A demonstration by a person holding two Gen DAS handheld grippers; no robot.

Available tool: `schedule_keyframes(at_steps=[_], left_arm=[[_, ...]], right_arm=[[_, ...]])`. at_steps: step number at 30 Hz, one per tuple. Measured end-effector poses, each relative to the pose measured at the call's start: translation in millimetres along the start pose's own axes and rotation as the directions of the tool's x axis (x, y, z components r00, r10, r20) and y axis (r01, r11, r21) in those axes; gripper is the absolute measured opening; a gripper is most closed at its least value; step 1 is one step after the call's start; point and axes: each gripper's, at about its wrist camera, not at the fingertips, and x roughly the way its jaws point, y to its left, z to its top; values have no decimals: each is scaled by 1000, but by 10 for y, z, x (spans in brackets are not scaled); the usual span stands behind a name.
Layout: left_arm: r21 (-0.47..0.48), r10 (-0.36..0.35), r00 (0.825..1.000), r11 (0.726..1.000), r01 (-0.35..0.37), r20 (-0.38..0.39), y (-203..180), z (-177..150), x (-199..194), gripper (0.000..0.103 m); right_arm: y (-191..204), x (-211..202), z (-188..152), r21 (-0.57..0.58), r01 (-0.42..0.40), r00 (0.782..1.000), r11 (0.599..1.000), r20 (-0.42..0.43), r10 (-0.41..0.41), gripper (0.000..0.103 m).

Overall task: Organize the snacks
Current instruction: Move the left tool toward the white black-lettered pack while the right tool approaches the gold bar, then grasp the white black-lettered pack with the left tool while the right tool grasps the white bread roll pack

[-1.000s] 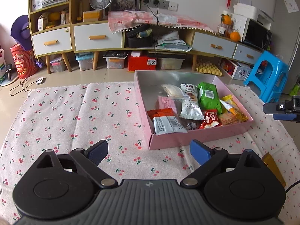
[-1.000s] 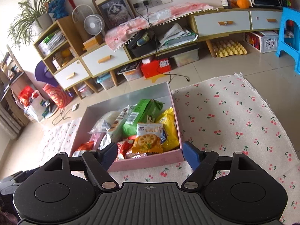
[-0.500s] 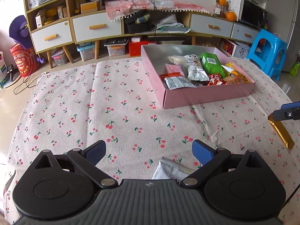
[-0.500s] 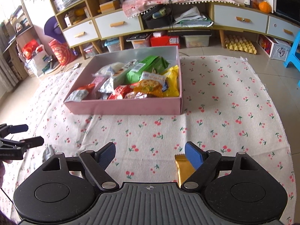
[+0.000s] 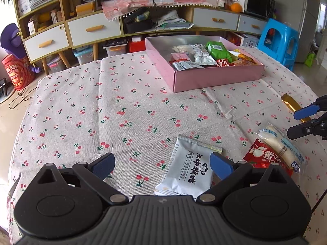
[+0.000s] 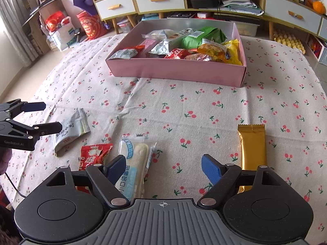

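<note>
Both hand-held grippers gape empty, their jaws having just been widening: the left hand-held gripper (image 5: pixel 161 163) over the grey packet (image 5: pixel 189 173), the right hand-held gripper (image 6: pixel 163 168) between the white packet (image 6: pixel 133 163) and gold bar (image 6: pixel 252 151). Four loose snacks lie on the cherry cloth (image 6: pixel 184 102), apparently awaiting the pink box (image 6: pixel 175 71). A red packet (image 6: pixel 92 155) hides partly beneath the white one.

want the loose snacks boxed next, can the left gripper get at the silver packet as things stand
Probably yes: the left gripper is open and empty just over the silver packet, which lies flat on the cloth, apart from the red packet, nothing on top.
</note>
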Motion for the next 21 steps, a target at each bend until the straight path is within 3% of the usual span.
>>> schedule_keyframes(at_steps=[11, 21], left_arm=[[106, -44, 997, 993, 52, -70, -103, -175, 127, 99], [128, -52, 997, 990, 60, -64, -136, -185, 124, 97]], right_arm=[[155, 79, -138, -51, 0, 999, 999, -33, -1, 83], [312, 147, -192, -128, -5, 999, 992, -49, -2, 83]])
